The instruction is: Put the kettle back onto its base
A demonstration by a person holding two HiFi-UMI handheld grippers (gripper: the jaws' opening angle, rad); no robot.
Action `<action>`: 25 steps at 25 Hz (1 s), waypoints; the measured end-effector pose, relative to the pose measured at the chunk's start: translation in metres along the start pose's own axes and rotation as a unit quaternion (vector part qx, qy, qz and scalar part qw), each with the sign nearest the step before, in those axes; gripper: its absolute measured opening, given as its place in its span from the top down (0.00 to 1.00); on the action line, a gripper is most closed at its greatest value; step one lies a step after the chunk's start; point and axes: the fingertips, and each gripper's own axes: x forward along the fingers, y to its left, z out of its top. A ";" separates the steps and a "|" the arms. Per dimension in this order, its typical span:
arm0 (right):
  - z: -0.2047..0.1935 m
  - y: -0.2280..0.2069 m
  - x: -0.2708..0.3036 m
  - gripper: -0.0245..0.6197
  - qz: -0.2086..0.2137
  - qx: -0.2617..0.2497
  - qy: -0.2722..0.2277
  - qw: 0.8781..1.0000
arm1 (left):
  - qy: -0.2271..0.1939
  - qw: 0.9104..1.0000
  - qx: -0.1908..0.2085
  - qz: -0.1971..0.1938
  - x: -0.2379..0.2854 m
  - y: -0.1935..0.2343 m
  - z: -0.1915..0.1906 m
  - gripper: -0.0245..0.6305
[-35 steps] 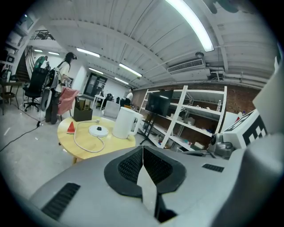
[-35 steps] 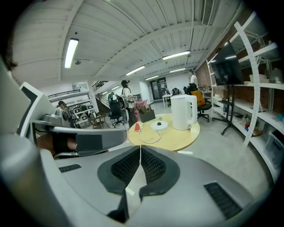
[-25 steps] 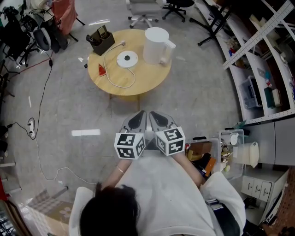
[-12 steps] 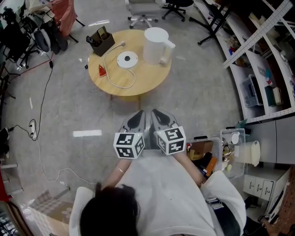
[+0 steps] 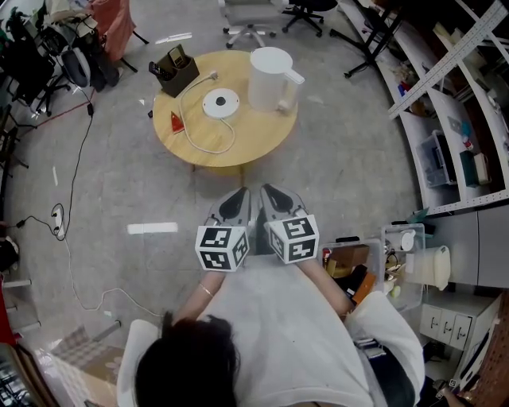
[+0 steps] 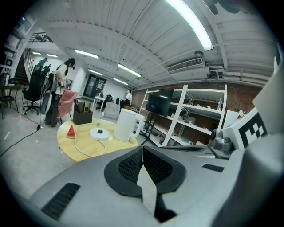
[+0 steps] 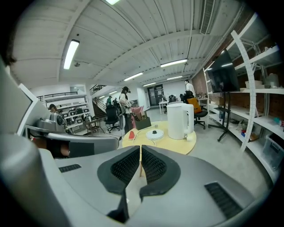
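A white kettle [image 5: 270, 79] stands upright at the right side of a round wooden table [image 5: 258, 135], its handle turned right. Its round white base [image 5: 219, 102] lies just left of it, with a white cord looping across the tabletop. Both grippers hover side by side well short of the table, close to my body. My left gripper [image 5: 241, 197] is shut with nothing in it, and my right gripper [image 5: 266, 191] is shut and empty too. The kettle [image 6: 128, 125] and base [image 6: 98, 133] show far off in the left gripper view, and the kettle [image 7: 179, 120] and base [image 7: 154, 133] likewise in the right gripper view.
A dark pen holder [image 5: 172, 68] and a small red cone [image 5: 176, 121] sit on the table's left part. Office chairs [image 5: 248, 17] stand beyond it. Cables [image 5: 71, 191] trail over the floor at left. Shelving [image 5: 453, 103] and storage bins [image 5: 398, 266] line the right.
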 end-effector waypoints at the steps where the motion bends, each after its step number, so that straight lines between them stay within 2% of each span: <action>1: 0.001 -0.001 0.002 0.92 0.000 0.000 -0.001 1.000 | -0.001 1.000 0.002 0.001 0.001 0.000 0.002 0.92; 12: 0.017 -0.011 0.029 0.92 0.002 -0.006 -0.002 1.000 | -0.003 1.000 -0.007 0.018 0.020 0.023 0.016 0.92; 25: 0.029 -0.049 0.069 0.92 -0.005 -0.005 0.010 1.000 | 0.010 1.000 -0.016 0.021 0.069 0.042 0.026 0.92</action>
